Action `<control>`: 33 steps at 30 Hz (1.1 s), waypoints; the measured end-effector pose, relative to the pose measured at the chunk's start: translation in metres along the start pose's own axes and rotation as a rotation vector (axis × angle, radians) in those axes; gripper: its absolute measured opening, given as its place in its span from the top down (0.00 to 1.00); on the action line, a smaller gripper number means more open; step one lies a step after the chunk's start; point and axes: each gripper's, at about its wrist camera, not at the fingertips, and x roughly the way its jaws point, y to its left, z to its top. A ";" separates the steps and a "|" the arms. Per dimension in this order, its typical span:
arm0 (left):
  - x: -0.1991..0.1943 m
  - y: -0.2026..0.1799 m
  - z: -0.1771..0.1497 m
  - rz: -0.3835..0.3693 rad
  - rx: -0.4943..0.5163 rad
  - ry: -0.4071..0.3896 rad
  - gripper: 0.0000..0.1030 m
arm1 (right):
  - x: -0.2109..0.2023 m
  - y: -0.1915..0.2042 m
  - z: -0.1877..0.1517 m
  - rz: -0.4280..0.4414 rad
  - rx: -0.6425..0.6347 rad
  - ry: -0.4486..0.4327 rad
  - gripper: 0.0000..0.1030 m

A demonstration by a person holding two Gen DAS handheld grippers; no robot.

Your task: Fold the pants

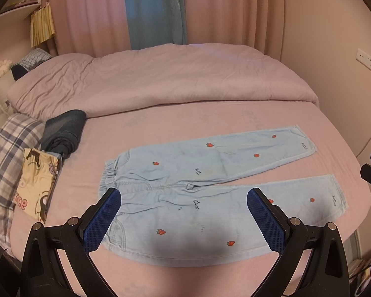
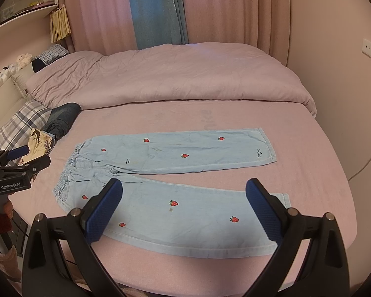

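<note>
Both my grippers hang spread wide and empty above the near edge of the pink bed [image 1: 160, 128]: left gripper [image 1: 184, 219] over the waist end, right gripper [image 2: 184, 212] over the nearer leg. Light-blue strawberry-print pants [image 2: 165, 170] lie flat, legs splayed, waistband left. Dark folded clothes [image 1: 64, 130] sit beside a plaid pillow [image 1: 5, 156].

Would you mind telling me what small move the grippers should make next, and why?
Probably lower both open grippers, the left gripper and right gripper, onto the near leg of the pants, since they lie flat and unfolded on the bed with nothing gripped.
</note>
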 end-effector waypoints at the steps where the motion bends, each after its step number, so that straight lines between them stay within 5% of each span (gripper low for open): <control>1: 0.000 0.000 0.000 0.000 0.000 0.000 0.01 | 0.001 0.001 0.000 0.001 -0.001 0.001 0.03; 33: 0.000 0.000 0.001 0.002 -0.002 0.001 0.01 | 0.002 0.004 0.000 0.001 -0.007 0.006 0.03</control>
